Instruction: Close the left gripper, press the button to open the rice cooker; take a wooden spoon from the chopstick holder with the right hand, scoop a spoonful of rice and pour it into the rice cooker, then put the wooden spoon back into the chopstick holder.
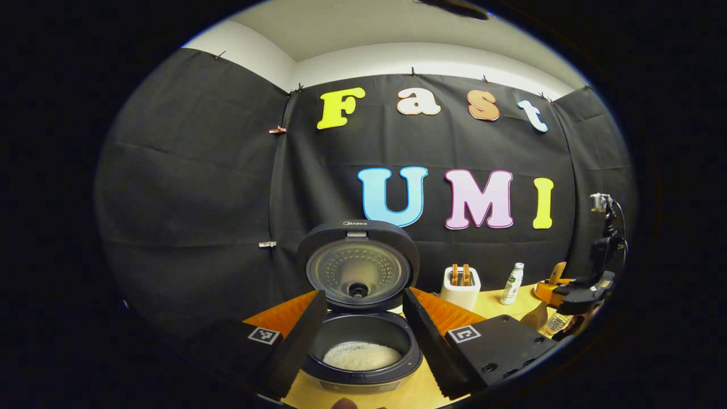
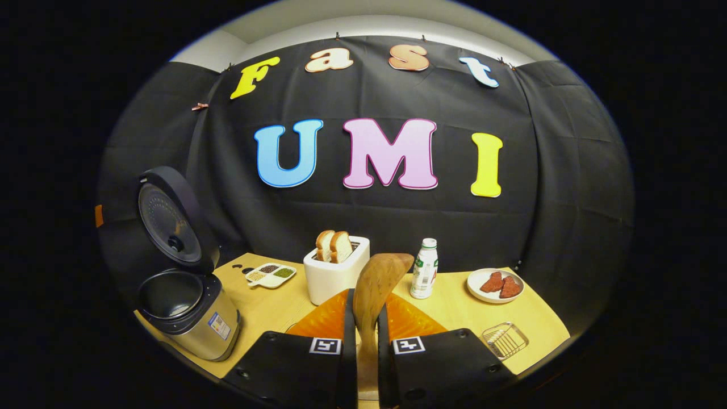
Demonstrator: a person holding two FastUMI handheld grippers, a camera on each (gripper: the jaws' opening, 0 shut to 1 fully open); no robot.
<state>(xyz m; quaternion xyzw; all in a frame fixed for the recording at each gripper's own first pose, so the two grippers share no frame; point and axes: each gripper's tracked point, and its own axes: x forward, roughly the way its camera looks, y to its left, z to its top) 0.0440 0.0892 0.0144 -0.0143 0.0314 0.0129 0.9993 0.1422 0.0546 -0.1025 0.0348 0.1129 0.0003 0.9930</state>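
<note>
The rice cooker [image 1: 363, 341] stands open right in front of my left gripper [image 1: 363, 335], its lid [image 1: 358, 267] upright. White rice [image 1: 362, 356] lies at the bottom of its inner pot. The left gripper is open, one finger on each side of the pot, holding nothing. In the right gripper view the open rice cooker [image 2: 184, 309] is at the far left of the table. My right gripper [image 2: 363, 326] is shut on the handle of a wooden spoon [image 2: 377, 278], whose bowl points up and away over the table's middle. The right gripper [image 1: 585, 289] also appears at the left gripper view's far right.
On the wooden table [image 2: 448, 307] stand a white toaster [image 2: 335, 270] with two slices of bread, a small bottle [image 2: 425, 268], a plate [image 2: 493, 284] with red pieces, a three-part seasoning dish [image 2: 271, 274] and a wire rack [image 2: 504, 339]. A camera on a stand [image 1: 603, 227] is at the right.
</note>
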